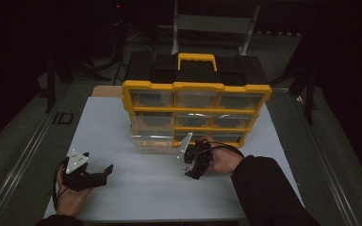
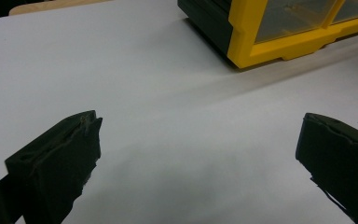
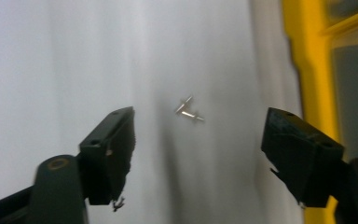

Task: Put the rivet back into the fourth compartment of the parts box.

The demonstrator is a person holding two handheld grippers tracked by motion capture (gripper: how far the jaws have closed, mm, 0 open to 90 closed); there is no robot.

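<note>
Both tongs are held wide open, with nothing between their jaws. The left gripper [image 1: 104,170] is kept low near the front left corner of the white table [image 1: 122,188], well apart from the yellow box of drawers [image 1: 195,110]. The right gripper [image 1: 188,165] is held near the front right part of the table, just in front of the box. Two small metal screws [image 3: 189,111] are seen lying on the table, touching each other, beyond its jaws. One clear drawer [image 1: 153,134] is pulled out of the box at its lower left.
</note>
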